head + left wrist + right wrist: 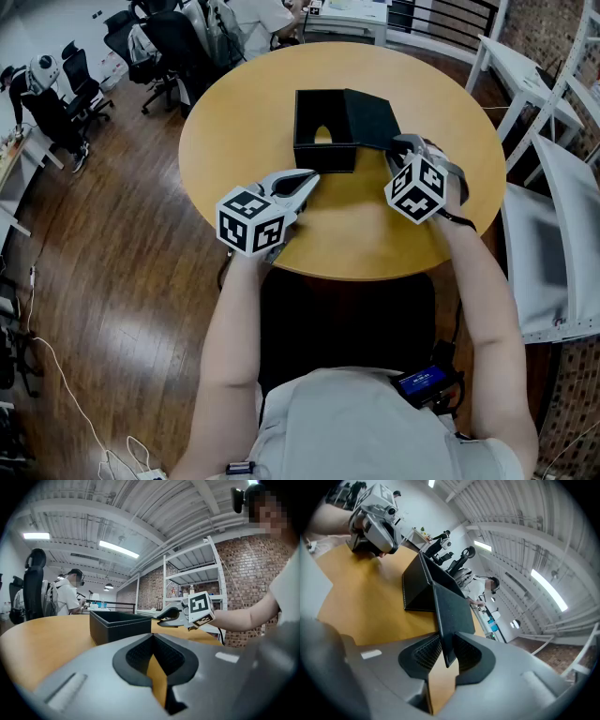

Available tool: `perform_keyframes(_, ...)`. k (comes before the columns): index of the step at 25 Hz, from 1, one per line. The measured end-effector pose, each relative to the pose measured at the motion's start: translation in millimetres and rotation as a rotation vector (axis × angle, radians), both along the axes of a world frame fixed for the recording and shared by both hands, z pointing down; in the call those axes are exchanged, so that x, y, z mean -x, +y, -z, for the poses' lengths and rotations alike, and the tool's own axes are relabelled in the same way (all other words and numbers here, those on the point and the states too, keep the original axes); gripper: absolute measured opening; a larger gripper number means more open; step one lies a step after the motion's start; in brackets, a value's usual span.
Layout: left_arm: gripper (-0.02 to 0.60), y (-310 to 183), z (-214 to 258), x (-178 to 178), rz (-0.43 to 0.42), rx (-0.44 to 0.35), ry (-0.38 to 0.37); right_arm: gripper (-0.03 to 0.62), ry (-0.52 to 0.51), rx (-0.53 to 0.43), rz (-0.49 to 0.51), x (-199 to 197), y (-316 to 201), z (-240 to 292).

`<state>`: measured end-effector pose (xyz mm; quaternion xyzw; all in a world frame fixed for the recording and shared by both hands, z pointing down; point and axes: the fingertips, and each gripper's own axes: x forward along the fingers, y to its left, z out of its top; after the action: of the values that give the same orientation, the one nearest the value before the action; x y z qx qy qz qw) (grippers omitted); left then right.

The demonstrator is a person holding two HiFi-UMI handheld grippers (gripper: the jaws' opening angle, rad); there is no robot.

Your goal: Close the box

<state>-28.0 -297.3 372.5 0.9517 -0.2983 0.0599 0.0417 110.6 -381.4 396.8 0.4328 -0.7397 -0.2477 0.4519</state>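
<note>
Black rectangular box [324,141], open-topped, toward the far middle of round wooden table [234,103], with thin black lid [372,120] thrown out to its right, apparently hinged along that side.

At left, left gripper [298,184] just beside the box's front left corner, fingers drawn together on nothing. At right, right gripper [405,142] with fingers pinched narrow on the free edge of the lid, the panel clamped between the pads.

Judged as the opening of the closing step: lid gripped, not yet swung over. Next move likely calls for carrying that edge up and leftward in an arc over the opening, then pressing it down flush. Left gripper well placed to steady the box against sliding.

Round about, from the left: black office chairs [66,84] on dark wood floor [122,281], a person in white shirt [68,597] beyond the table, white metal shelving [192,569] against brick wall [243,573]. Nothing on the table across the lid's path. Main risks, seemingly, the thin lid slipping from the pinch or the light box shifting.
</note>
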Motion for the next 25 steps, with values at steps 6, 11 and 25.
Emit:
perform_keyframes(6, 0.000, 4, -1, 0, -0.006, 0.004, -0.008, 0.087, 0.285, -0.237, 0.019, -27, -3, 47)
perform_keyframes(11, 0.000, 4, 1, 2, -0.006, 0.003, -0.006, 0.290, 0.484, -0.551, 0.022, -11, 3, 110)
perform_keyframes(25, 0.001, 4, -1, -1, -0.007, 0.005, -0.010, 0.214, 0.046, -0.431, 0.175, 68, 13, 114)
